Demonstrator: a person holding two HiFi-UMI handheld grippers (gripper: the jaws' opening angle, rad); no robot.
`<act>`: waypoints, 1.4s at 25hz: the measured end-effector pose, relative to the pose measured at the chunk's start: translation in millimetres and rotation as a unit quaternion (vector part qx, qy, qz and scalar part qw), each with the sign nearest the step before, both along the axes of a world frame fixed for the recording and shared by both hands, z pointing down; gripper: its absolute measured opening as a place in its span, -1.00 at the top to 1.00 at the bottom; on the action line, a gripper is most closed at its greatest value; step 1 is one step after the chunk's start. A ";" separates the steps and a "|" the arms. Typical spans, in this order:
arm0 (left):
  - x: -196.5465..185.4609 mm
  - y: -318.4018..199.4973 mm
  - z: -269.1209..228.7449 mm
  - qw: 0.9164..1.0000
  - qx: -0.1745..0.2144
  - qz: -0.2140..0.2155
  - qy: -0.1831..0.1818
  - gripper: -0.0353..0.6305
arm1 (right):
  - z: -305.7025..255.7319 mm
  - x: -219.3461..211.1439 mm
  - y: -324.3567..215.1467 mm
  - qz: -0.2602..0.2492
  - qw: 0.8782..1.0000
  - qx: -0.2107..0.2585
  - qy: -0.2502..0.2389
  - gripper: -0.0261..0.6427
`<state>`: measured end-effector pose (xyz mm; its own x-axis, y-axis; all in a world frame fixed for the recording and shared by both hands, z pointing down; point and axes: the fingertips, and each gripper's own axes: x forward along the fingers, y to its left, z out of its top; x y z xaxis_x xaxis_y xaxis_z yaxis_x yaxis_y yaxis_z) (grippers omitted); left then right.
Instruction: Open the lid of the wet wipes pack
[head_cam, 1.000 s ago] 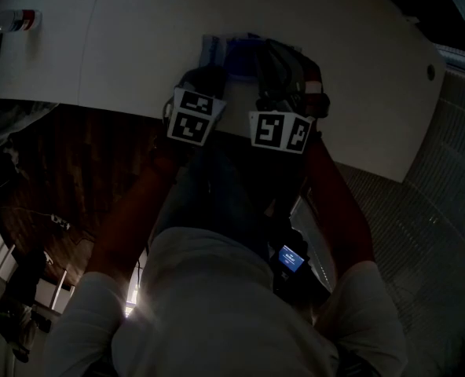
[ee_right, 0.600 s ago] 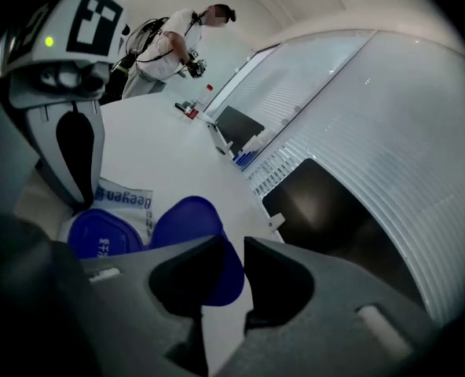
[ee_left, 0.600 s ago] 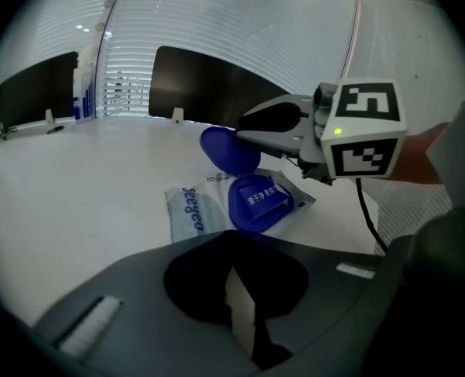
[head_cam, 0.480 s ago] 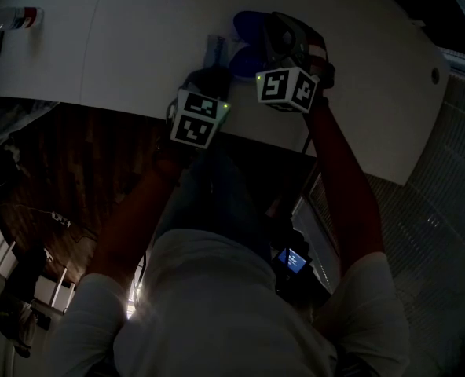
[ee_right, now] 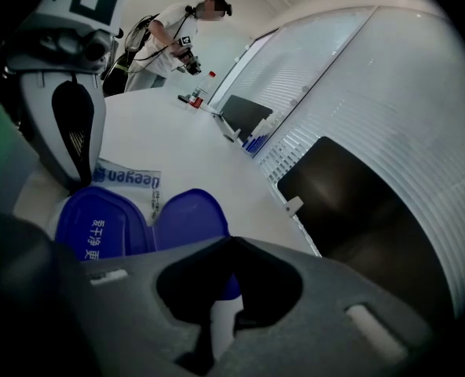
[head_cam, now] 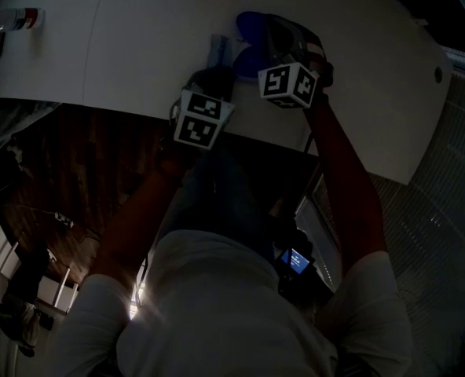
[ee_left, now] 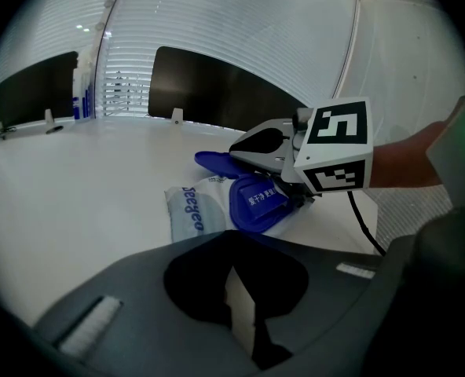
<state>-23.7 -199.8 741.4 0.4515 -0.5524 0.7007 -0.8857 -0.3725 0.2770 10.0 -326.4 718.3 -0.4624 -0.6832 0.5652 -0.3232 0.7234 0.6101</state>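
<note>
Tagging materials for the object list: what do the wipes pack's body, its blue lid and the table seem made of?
Pack body: likely soft plastic film, going by its flat sealed end and printed face. Blue lid: rigid moulded plastic, smooth, slightly glossy, keeping its shape flipped open. Table: smooth white top with a soft sheen; laminate or painted board, cannot tell.

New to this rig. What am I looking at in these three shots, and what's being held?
No robot: a person works a pair of handheld two-jaw grippers; the marker cubes belong to them. The dark shot is a head camera looking down; the other two cameras ride on the grippers. On the white table lies a wet wipes pack, its blue lid flipped open. The left gripper rests on the pack, jaws together. The right gripper has just closed on the lid's edge.
</note>
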 end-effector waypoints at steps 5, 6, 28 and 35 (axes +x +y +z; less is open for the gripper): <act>-2.0 -1.0 -3.8 1.000 0.002 -0.004 0.007 0.88 | -22.1 -0.1 -0.7 0.015 1.000 0.012 -0.012 0.91; -3.6 -1.7 -8.2 1.000 0.006 -0.006 0.006 0.88 | -29.8 1.1 -0.5 0.020 1.000 0.015 -0.019 0.92; -3.5 66.8 -339.3 0.972 0.221 -0.013 0.076 0.88 | -366.7 29.6 188.9 0.126 0.912 -0.008 -0.391 0.92; 9.0 105.1 -408.0 0.953 0.288 0.006 0.093 0.88 | -427.5 41.4 245.2 0.135 0.882 -0.018 -0.452 0.92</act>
<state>-14.7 -94.7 333.4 0.5476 -0.8149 0.1898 -0.8356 -0.5208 0.1748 51.4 -81.3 290.8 -0.5586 -0.8263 0.0726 -0.8287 0.5596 -0.0065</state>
